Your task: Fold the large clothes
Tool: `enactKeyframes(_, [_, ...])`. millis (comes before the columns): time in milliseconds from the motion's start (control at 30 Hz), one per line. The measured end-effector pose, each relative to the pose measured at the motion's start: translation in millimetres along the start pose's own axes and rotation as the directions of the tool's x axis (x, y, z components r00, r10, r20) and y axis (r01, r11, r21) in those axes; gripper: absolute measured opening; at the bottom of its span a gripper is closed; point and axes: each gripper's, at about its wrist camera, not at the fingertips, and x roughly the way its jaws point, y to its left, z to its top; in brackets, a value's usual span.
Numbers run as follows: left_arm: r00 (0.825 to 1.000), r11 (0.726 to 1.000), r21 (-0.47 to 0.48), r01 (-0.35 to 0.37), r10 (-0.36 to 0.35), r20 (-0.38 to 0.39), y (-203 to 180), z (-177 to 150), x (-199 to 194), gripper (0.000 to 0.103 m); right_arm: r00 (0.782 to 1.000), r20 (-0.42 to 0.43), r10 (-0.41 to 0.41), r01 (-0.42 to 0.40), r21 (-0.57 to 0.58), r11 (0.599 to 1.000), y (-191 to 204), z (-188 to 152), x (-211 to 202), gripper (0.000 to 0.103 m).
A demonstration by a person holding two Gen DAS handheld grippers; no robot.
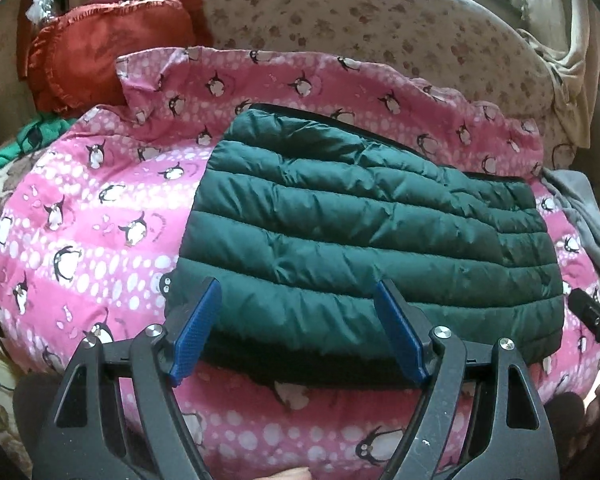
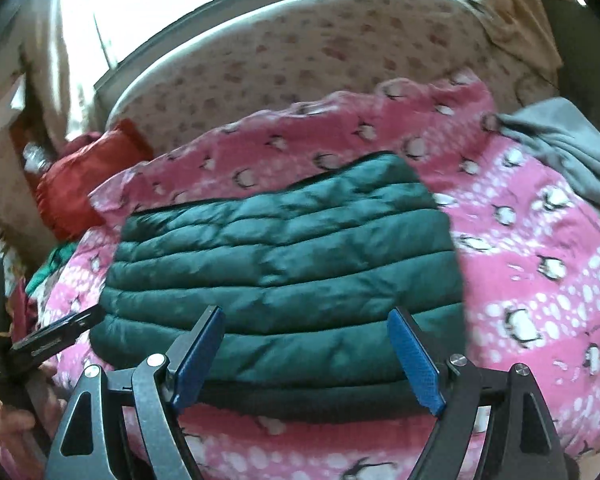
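Covering nearly the whole work surface, a pink blanket (image 1: 100,216) printed with penguins and white dots spreads across the bed, its far edge rumpled against a pale spotted mattress (image 1: 340,16) that curves behind it. Folded into a compact rectangle, the dark green quilted jacket (image 1: 364,236) lies on the middle of that blanket, its stitched channels running side to side and a dark zipper edge showing along its far side; the right wrist view shows the same jacket (image 2: 284,272), slightly blurred, with bright window light above the mattress. At the far left sits a red frilled cushion (image 1: 96,56), touching the blanket's corner, and a grey garment (image 1: 588,216) lies crumpled at the blanket's right edge. Nearest the lens, the left gripper (image 1: 298,304) hangs just above the jacket's near edge with its blue-padded fingers spread wide and nothing between them; the pads do not touch the fabric. The right gripper (image 2: 306,334) is likewise held over the near edge, jaws parted wide and empty. A black tip of the other tool shows at the side of each view, just beside the jacket's near corners.
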Motion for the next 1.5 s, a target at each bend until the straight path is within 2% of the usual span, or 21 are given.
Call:
enactKeyframes(267, [1.000, 1.000, 0.012, -0.008, 0.008, 0.010, -8.7, -8.5, -2.2, 0.079, 0.997, -0.041, 0.068, -0.069, -0.030, 0.997, 43.2, -14.4, 14.1, 0.081])
enactKeyframes(400, [1.000, 1.000, 0.023, -0.013, 0.013, 0.017, -11.4, -9.2, -2.2, 0.079, 0.997, -0.050, 0.066, -0.067, -0.032, 0.997, 52.3, -16.7, 19.6, 0.081])
enactKeyframes(700, [1.000, 1.000, 0.022, -0.008, 0.007, 0.014, -12.2, -9.5, -1.3, 0.079, 0.997, -0.064, 0.037, -0.041, -0.056, 0.998, 56.9, -17.1, 26.4, 0.081])
enactKeyframes(1500, [1.000, 1.000, 0.021, -0.004, 0.004, 0.006, -18.2, -8.9, 4.3, 0.079, 0.997, -0.070, 0.040, -0.044, -0.047, 0.998, 58.3, -15.4, 30.1, 0.082])
